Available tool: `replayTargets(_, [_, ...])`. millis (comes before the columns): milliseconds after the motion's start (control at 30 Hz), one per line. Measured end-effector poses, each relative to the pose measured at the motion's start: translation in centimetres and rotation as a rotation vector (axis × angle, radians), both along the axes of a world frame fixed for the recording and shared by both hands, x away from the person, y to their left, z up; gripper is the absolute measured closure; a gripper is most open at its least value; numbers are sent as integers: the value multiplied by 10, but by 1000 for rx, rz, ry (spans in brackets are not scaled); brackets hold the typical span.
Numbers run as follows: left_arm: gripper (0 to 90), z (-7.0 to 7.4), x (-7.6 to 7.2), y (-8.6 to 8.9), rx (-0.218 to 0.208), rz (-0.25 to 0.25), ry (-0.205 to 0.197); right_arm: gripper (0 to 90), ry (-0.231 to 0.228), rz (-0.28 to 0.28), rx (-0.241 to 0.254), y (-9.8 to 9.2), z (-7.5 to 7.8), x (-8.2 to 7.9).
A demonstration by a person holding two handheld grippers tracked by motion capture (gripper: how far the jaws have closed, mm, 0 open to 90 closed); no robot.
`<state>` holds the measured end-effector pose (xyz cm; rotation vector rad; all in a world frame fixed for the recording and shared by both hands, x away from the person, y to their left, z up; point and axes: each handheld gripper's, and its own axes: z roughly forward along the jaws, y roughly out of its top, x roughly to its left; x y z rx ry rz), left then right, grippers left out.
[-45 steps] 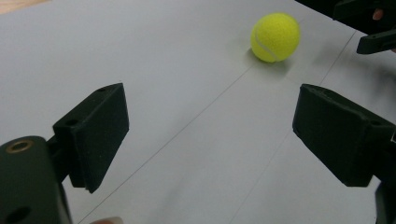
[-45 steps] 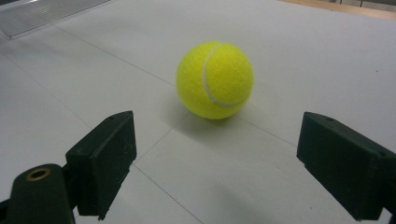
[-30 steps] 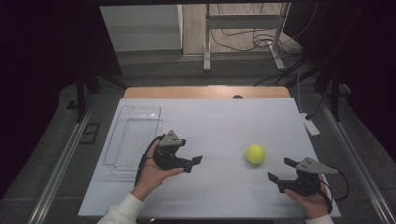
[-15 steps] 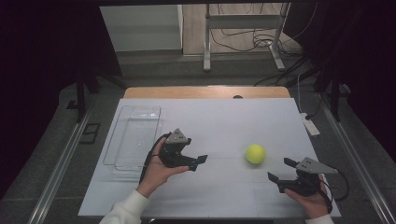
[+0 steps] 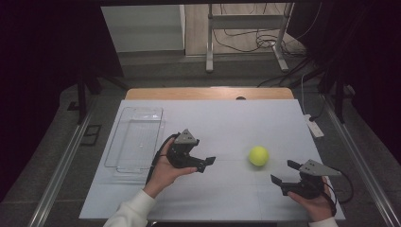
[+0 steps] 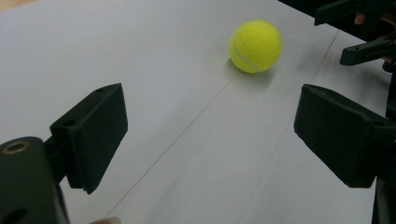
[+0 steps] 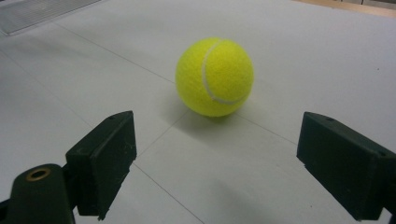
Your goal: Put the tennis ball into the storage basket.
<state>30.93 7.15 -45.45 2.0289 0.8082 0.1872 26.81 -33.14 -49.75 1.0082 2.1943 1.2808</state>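
Rightward across the white table (image 5: 222, 118) travels the left gripper (image 5: 209, 162), jaws wide and empty, nearing the fuzzy yellow tennis ball (image 5: 258, 155); the right gripper (image 5: 283, 172) waits beside it, equally wide, empty.

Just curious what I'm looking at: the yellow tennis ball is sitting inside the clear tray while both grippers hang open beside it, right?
Not quite. The tennis ball lies on the bare white table, well apart from the clear tray, as the high view shows. Both the left gripper and right gripper are open.
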Motion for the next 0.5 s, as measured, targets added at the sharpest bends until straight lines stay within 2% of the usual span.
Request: replayTargets(500, [115, -1, 4, -9, 7, -14, 5, 125, 0, 2, 0, 0, 0, 0])
